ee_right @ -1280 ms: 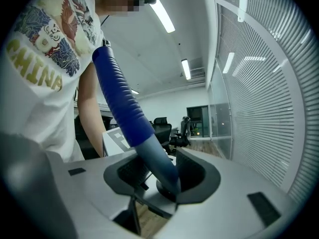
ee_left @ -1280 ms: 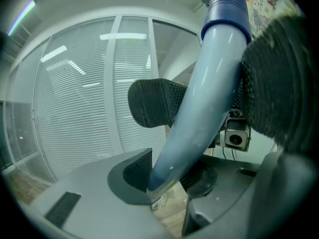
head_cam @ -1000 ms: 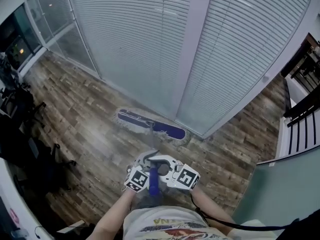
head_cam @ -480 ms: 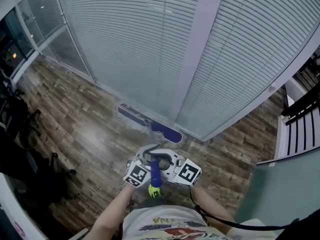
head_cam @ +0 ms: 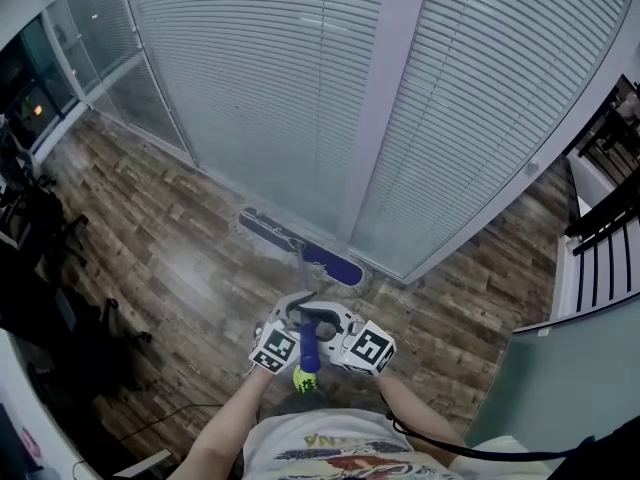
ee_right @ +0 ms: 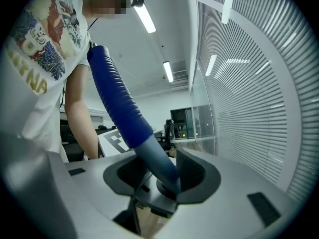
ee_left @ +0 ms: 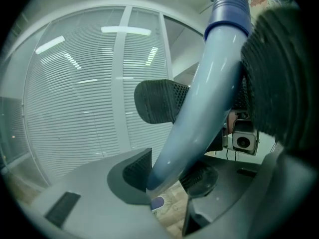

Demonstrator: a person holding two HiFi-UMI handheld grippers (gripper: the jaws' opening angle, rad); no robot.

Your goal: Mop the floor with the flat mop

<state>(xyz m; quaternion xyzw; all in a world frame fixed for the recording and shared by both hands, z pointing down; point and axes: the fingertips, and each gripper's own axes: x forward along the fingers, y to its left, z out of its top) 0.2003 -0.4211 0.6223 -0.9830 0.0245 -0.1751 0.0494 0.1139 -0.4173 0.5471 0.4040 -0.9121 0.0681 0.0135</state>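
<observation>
On the wood-plank floor (head_cam: pixel 170 258) at the foot of the glass wall with lowered blinds (head_cam: pixel 280 78), the blue pad of the flat mop (head_cam: pixel 300 247) lies flat and slantwise, its far edge just beside the glass. The mop handle (head_cam: pixel 308 346) rises from the middle of the pad toward me, and its yellow-green end cap (head_cam: pixel 303 380) shows nearest my body. My left hand-held gripper (head_cam: pixel 290 320) and my right hand-held gripper (head_cam: pixel 335 326) meet on the handle from either side, close together, their marker cubes facing up. In the left gripper view, my left hand-held gripper (ee_left: pixel 167 172) has its two dark ribbed pads closed against the pale shaft of the handle (ee_left: pixel 199 108), which crosses the frame from lower left to upper right, where the ribbed grip begins. In the right gripper view, my right hand-held gripper (ee_right: pixel 159 172) is clamped on the handle (ee_right: pixel 119 103) where the dark blue ribbed grip meets the smooth shaft. The blinds fill the right of that view.
</observation>
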